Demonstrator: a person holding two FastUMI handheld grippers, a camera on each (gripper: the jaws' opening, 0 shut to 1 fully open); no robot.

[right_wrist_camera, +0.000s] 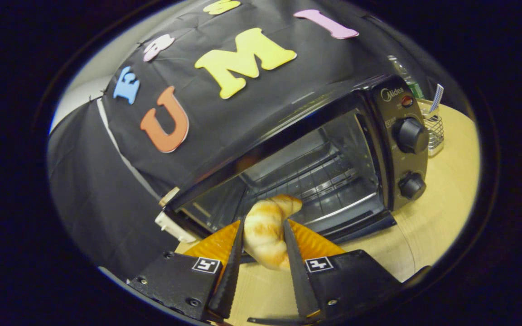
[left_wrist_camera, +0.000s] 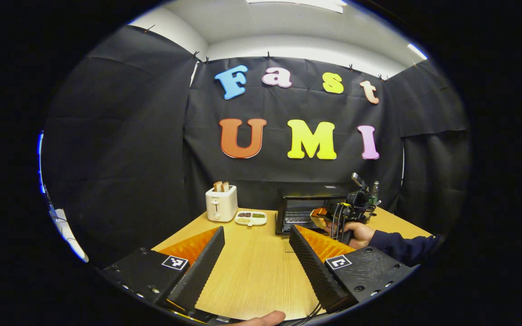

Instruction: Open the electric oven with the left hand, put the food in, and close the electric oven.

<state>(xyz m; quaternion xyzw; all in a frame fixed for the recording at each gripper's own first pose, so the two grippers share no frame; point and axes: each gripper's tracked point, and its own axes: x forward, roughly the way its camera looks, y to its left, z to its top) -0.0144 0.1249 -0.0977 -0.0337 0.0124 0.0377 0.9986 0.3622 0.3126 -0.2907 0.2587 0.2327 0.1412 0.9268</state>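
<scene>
Gripping a croissant (right_wrist_camera: 268, 235) between both fingers, the right gripper (right_wrist_camera: 263, 267) holds the pastry just in front of the electric oven (right_wrist_camera: 315, 154), whose door hangs open so that the wire rack (right_wrist_camera: 315, 179) inside is plain to see. The croissant's upper end reaches toward the mouth of the cavity, above the lowered door. Two round knobs (right_wrist_camera: 410, 136) sit one above the other on the oven's right-hand panel, and a small wire basket (right_wrist_camera: 435, 131) stands on the tabletop (right_wrist_camera: 442, 181) just beyond that side. The left gripper (left_wrist_camera: 256, 253) hangs back over bare tabletop, well apart from the oven, its fingers spread wide and holding nothing. Farther off, a white toaster (left_wrist_camera: 221, 203) with bread slices in its slots stands near the booth wall, with a sectioned dish (left_wrist_camera: 251, 218) just beside it.
</scene>
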